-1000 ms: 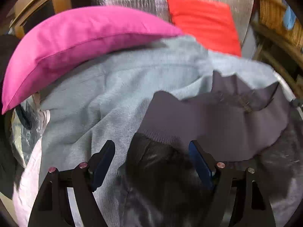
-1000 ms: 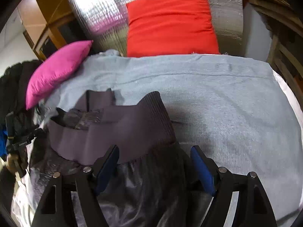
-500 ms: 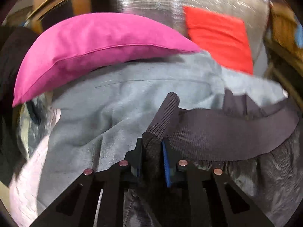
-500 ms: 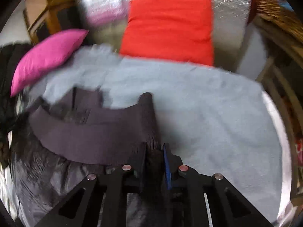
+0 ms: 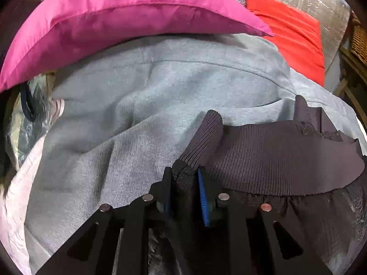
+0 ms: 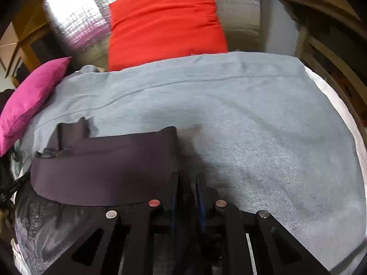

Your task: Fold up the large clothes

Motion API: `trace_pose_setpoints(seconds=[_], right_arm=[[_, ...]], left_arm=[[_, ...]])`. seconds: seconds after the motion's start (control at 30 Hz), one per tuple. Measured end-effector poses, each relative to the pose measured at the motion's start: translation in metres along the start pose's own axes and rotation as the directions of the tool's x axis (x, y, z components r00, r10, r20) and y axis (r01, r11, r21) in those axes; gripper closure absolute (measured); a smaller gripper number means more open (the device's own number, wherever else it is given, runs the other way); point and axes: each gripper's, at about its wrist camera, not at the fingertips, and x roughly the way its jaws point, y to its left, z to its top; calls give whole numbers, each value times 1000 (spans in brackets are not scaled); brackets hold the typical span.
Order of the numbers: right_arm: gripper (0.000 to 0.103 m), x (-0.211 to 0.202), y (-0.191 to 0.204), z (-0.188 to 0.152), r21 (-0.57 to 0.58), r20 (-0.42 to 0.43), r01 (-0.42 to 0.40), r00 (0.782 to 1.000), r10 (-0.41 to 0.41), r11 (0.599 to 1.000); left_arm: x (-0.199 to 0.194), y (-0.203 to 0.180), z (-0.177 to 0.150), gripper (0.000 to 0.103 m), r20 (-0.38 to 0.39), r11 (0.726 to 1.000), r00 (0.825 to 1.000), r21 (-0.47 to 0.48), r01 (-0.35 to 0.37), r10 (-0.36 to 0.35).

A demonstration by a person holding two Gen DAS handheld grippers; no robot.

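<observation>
A dark jacket point(image 5: 298, 217) with a ribbed dark-purple hem band point(image 5: 275, 158) lies on a grey blanket point(image 5: 137, 114). My left gripper point(image 5: 184, 178) is shut on the left end of the ribbed band. My right gripper point(image 6: 187, 183) is shut on the band's right end point(image 6: 103, 171), and the band stretches away to the left in that view. The shiny black body of the jacket point(image 6: 52, 229) hangs toward me below the band. The fabric between the jaws is mostly hidden.
A pink pillow point(image 5: 114, 23) lies at the far left of the blanket point(image 6: 252, 126), and a red pillow point(image 6: 165, 20) leans on a silver quilted backrest point(image 6: 73, 20). Wicker and wooden furniture point(image 6: 332, 45) stands to the right. A plastic bag point(image 5: 27, 119) lies left.
Both grippers were open a second ago with the hem band between their fingers. They closed on the two ends of the band and lifted it slightly.
</observation>
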Motion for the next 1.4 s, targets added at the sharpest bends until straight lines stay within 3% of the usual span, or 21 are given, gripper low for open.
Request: trace_pose_setpoints(seconds=[0.07, 0.17, 0.23, 0.27, 0.3, 0.37, 0.47, 0.67, 0.73, 0.77, 0.8, 0.87, 0.97, 1.0, 1.07, 1.13, 1.33, 1.4], right_arm=[[87, 1, 1, -3, -5, 6, 17, 1000, -17, 1000], [82, -10, 6, -4, 3, 30, -31, 999, 30, 1000], [56, -26, 5, -4, 36, 31, -55, 998, 54, 998], [21, -33, 5, -5, 48, 36, -58, 998, 56, 997], [16, -47, 3, -8, 61, 68, -63, 996, 59, 996], [16, -71, 1, -15, 61, 113, -84, 991, 77, 995], [16, -90, 4, -33, 20, 81, -120, 990, 118, 993], [18, -64, 20, -63, -95, -22, -32, 999, 30, 995], [42, -53, 22, -65, -105, -42, -6, 999, 1, 994], [66, -51, 21, -65, -97, -40, 8, 999, -12, 995], [79, -54, 20, -64, -92, -25, 29, 999, -32, 995], [87, -65, 23, -62, -112, 7, 49, 999, -49, 993], [89, -79, 31, -65, -187, 84, 128, 990, -114, 974], [89, -67, 27, -66, -187, 61, 155, 987, -146, 970], [88, -47, 22, -68, -146, 11, 155, 988, -155, 977], [84, -44, 23, -67, -120, 30, 148, 989, -145, 982], [82, -74, 11, -58, -23, 53, 101, 994, -99, 995], [82, -92, 18, -62, -13, 92, 87, 992, -86, 996]], left_arm=[[-8, -4, 1, 57, 21, 1000, 999, 4, -27, 27], [-40, -11, -2, 51, 109, 997, 992, 23, -71, 68], [-65, -10, -6, 51, 157, 997, 986, 37, -62, 56], [-79, -8, -10, 49, 180, 998, 982, 31, -58, 51], [-91, -6, -16, 47, 200, 998, 979, 28, -52, 46], [-117, -5, -30, 43, 237, 999, 971, 24, -37, 30], [-139, -13, -57, 42, 252, 1000, 968, 30, -2, -6], [-135, -52, -106, 41, 217, 995, 976, 102, 12, -34], [-125, -62, -111, 41, 194, 992, 981, 130, -4, -21], [-118, -64, -113, 41, 182, 991, 983, 131, -29, 5], [-113, -64, -113, 41, 172, 992, 985, 122, -40, 19], [-113, -62, -114, 41, 170, 994, 985, 104, -30, 12], [-114, -63, -118, 41, 201, 994, 979, 102, -46, 25], [-105, -66, -119, 40, 176, 992, 984, 119, -46, 24], [-89, -65, -120, 37, 130, 990, 991, 131, -48, 31], [-93, -62, -117, 37, 123, 992, 991, 108, -61, 48], [-138, -65, -130, 37, 243, 993, 970, 103, -58, 32], [-135, -71, -133, 33, 225, 990, 974, 126, -59, 29]])
